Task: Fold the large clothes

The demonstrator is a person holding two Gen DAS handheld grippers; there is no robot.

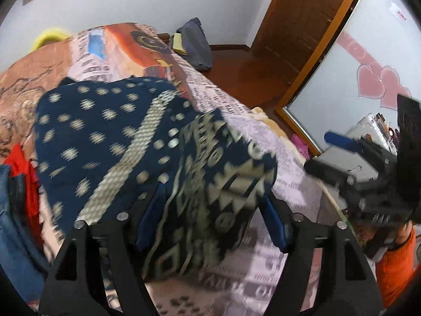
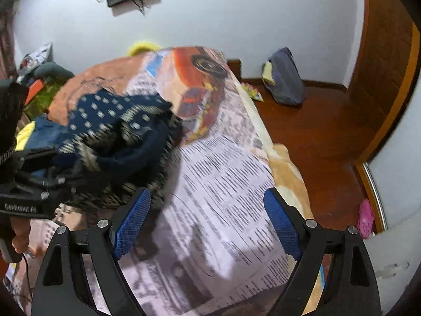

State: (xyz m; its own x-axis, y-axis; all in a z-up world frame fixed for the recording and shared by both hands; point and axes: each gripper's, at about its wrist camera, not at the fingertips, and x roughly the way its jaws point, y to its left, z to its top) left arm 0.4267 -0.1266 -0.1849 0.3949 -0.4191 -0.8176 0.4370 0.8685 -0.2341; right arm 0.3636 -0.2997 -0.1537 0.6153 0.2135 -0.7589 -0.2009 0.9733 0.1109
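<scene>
A dark blue garment with cream dots and geometric bands (image 1: 118, 137) lies bunched on the bed and drapes over my left gripper (image 1: 210, 221). That gripper's blue pads (image 1: 147, 221) stand wide apart with the cloth lying between and over them, so it is open. The garment also shows in the right wrist view (image 2: 115, 126) at the left. My right gripper (image 2: 208, 223) is open and empty above the newspaper-print bedspread (image 2: 223, 184). It also shows in the left wrist view (image 1: 339, 158), to the right of the garment.
Red and blue clothes (image 1: 18, 184) lie at the bed's left. A grey bag (image 2: 284, 81) stands on the wooden floor (image 2: 315, 137) by the wall. A wooden door (image 1: 297, 26) and a glass panel with pink hearts (image 1: 368, 84) are at the right. A pink shoe (image 2: 367, 218) lies on the floor.
</scene>
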